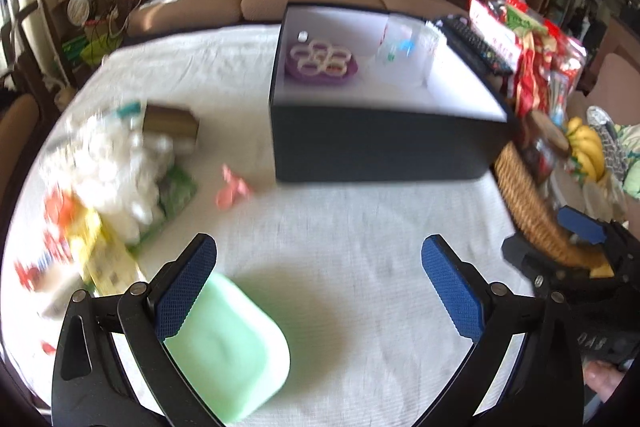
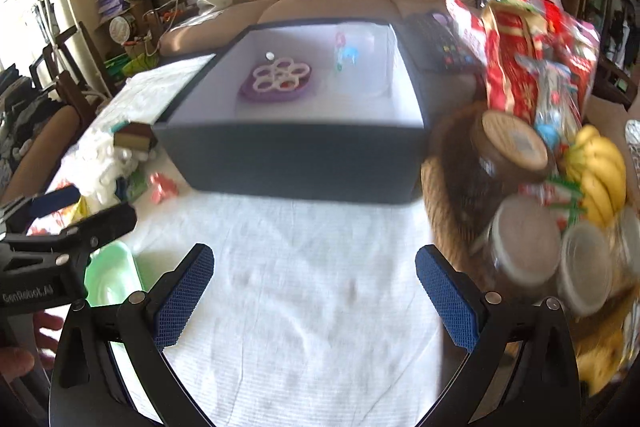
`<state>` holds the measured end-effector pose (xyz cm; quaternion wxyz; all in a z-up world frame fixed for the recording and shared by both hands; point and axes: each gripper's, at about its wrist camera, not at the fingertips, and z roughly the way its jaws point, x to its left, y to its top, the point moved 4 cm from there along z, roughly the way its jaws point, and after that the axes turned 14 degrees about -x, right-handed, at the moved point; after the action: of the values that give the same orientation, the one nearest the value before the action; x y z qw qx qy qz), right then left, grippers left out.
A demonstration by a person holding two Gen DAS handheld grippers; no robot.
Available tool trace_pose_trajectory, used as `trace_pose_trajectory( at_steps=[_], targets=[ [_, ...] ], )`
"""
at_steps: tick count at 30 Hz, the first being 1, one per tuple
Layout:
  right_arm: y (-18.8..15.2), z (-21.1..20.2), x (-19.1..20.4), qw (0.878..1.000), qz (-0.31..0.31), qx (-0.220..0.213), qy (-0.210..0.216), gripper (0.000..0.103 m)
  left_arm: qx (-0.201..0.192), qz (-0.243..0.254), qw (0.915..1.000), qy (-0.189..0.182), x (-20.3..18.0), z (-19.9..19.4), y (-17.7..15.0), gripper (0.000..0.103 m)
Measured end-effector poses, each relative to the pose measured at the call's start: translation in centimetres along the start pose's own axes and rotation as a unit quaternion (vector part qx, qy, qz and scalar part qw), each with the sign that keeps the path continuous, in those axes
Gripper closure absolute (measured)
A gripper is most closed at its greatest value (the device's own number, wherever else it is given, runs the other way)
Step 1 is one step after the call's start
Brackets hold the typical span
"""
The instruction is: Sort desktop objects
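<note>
White cloth covers the tabletop (image 2: 320, 307); both claws, left (image 1: 319, 283) and right (image 2: 314, 287), gape empty before the black box (image 2: 296, 155), green dish (image 1: 228, 351) beside the left one.

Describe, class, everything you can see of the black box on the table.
The black box is a large, open, lidless rectangular box, dark outside and white inside, looking like stiff card. It stands upright on the white cloth at the far side of the table. Inside lie a purple tray of white rings and a clear plastic container. A wicker basket sits close by its right corner.
</note>
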<state>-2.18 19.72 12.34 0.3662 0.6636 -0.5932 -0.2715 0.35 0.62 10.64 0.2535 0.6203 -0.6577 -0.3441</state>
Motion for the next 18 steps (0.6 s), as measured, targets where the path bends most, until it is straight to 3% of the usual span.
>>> trace_pose_trajectory(
  at_steps=[7, 15, 18],
  targets=[
    [-5.7, 1.0, -0.6, 0.999, 0.015, 0.015, -0.025, 0.000, 0.009, -0.004, 0.9999, -0.012, 1.2, -0.4, -7.0, 0.000],
    [-9.7, 2.1, -0.4, 0.999, 0.016, 0.032, -0.037, 0.000, -0.009, -0.003, 0.9991, -0.042, 0.0, -1.9, -9.4, 0.000],
    [-10.2, 2.4, -0.5, 0.998, 0.010, 0.039, -0.041, 0.000, 0.002, 0.008, 0.9983, -0.058, -1.4, -1.7, -10.1, 0.000]
  ],
)
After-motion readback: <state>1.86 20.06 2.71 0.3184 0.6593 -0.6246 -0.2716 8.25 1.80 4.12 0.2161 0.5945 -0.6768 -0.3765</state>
